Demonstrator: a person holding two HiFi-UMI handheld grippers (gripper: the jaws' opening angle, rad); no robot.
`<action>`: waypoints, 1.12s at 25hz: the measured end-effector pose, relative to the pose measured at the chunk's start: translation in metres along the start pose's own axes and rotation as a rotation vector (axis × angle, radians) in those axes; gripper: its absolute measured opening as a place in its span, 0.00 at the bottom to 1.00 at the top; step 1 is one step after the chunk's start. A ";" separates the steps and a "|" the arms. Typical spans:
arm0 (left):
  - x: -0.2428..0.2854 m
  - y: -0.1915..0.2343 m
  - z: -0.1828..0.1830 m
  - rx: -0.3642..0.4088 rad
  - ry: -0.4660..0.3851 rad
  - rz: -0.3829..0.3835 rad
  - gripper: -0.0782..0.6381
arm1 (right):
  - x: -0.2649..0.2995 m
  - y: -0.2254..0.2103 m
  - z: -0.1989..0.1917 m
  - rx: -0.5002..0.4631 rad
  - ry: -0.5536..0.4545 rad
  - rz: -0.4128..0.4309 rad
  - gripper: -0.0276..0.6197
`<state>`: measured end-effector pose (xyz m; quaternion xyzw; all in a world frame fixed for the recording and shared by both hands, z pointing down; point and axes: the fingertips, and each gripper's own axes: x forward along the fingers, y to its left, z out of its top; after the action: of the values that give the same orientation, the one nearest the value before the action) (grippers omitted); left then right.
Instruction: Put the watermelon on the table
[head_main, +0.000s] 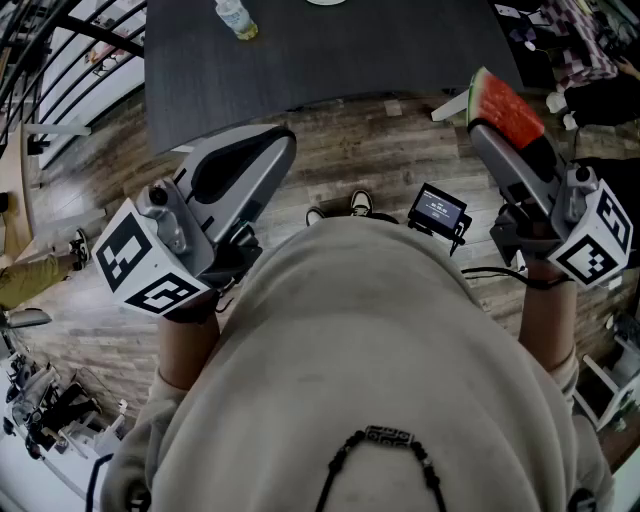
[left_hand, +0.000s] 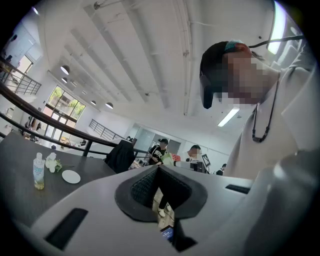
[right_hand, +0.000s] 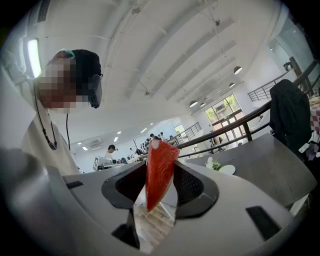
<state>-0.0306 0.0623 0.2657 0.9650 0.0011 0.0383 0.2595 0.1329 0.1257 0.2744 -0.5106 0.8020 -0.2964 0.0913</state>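
Plainly, the right gripper (head_main: 497, 128) is clamped on the watermelon (head_main: 507, 103), a red wedge pinched by its flat sides in the upper right of the head view, probably so the rind end can be set down cleanly. It hangs over the floor, short of the dark table (head_main: 330, 60) at top centre. The left gripper (head_main: 275, 145), at left of centre, is closed on nothing, seemingly just out of the way.

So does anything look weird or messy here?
Nothing is spilled or broken. The only odd bit: the watermelon slice is not on the table yet; the right hand-held gripper pinches it in the air, with wooden floor below.
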 end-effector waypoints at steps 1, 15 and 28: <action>0.001 0.000 0.000 0.000 -0.003 -0.003 0.12 | -0.001 -0.002 0.000 -0.001 -0.002 0.000 0.33; 0.012 0.002 -0.013 -0.016 0.018 0.007 0.12 | -0.005 -0.020 -0.010 0.034 0.002 -0.002 0.33; 0.048 -0.004 -0.027 0.003 0.088 -0.031 0.12 | -0.032 -0.044 -0.012 0.062 -0.064 -0.007 0.33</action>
<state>0.0154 0.0801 0.2903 0.9627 0.0277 0.0764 0.2582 0.1763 0.1450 0.3043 -0.5195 0.7872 -0.3051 0.1317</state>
